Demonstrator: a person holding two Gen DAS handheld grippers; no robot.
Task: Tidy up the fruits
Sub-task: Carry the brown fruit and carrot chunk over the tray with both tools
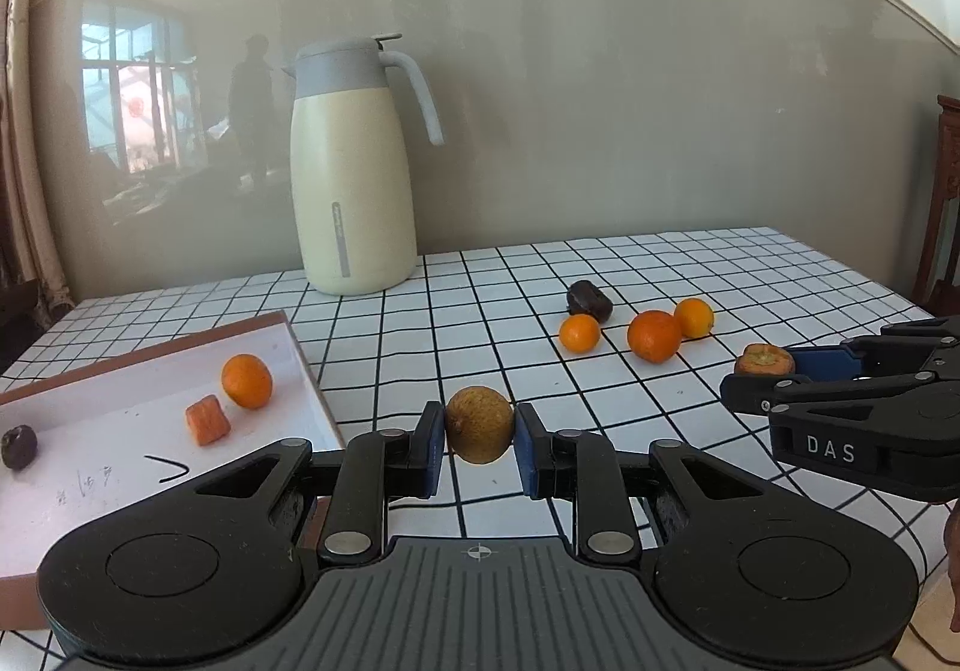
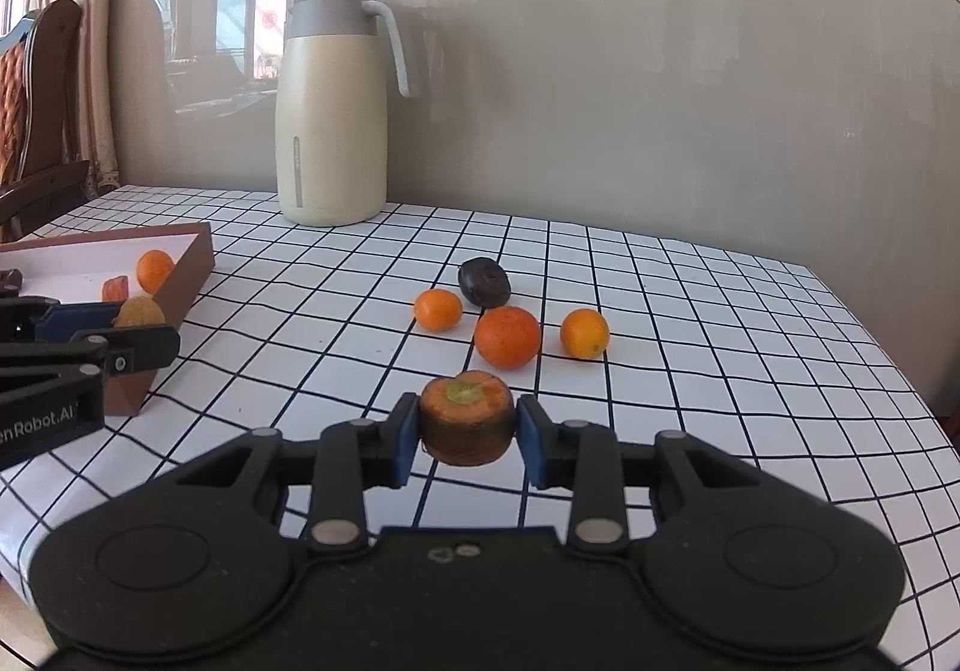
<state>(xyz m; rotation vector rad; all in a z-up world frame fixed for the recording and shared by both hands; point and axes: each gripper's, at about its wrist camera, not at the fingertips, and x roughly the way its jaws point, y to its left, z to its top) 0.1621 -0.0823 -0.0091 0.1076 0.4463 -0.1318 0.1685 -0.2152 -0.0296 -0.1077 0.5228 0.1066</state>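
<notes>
My left gripper [image 1: 479, 434] is shut on a small yellow-brown round fruit [image 1: 479, 424], held above the checked tablecloth just right of the tray [image 1: 300, 353]. My right gripper [image 2: 467, 431] is shut on a carrot chunk [image 2: 467, 419] with an orange cut top. The white tray with brown walls holds an orange [image 1: 246, 381], a carrot piece [image 1: 207, 419] and a dark fruit [image 1: 18, 446]. On the cloth lie three oranges [image 2: 507, 336] [image 2: 438, 309] [image 2: 584, 333] and a dark fruit [image 2: 485, 282]. In the left wrist view the right gripper [image 1: 762, 371] comes in from the right with its chunk.
A cream thermos jug [image 1: 351, 173] with a grey lid stands at the back by the wall. A wooden chair [image 2: 36, 89] and curtains are at the far left. The table's right edge [image 2: 900, 371] drops off beyond the oranges.
</notes>
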